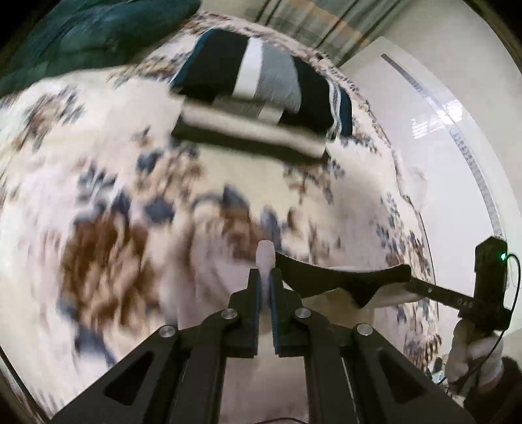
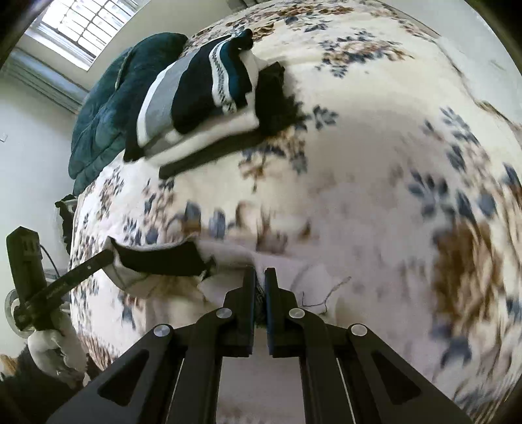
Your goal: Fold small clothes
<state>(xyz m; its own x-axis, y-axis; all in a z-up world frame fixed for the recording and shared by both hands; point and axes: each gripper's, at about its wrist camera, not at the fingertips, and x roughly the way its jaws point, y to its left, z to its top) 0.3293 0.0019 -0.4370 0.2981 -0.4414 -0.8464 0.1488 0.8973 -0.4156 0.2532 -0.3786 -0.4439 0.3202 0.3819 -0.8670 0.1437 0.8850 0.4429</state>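
A small cream garment with a black band [image 1: 342, 277] hangs stretched between my two grippers, above the flowered bedspread [image 1: 98, 146]. My left gripper [image 1: 265, 272] is shut on one end of it, and a tuft of white cloth pokes out past the tips. My right gripper [image 1: 415, 283], held by a gloved hand [image 1: 476, 355], pinches the other end. In the right wrist view my right gripper [image 2: 259, 272] is shut on dark patterned cloth. There the garment [image 2: 160, 261] runs left to my left gripper [image 2: 109, 255]. Both views are blurred.
A stack of folded clothes [image 1: 261, 91] in black, white, grey and teal lies further up the bed [image 2: 202, 98]. A teal quilt [image 2: 107, 107] is bunched behind it, below a window [image 2: 81, 26]. The bed's edge and pale floor [image 1: 440, 130] are on the right.
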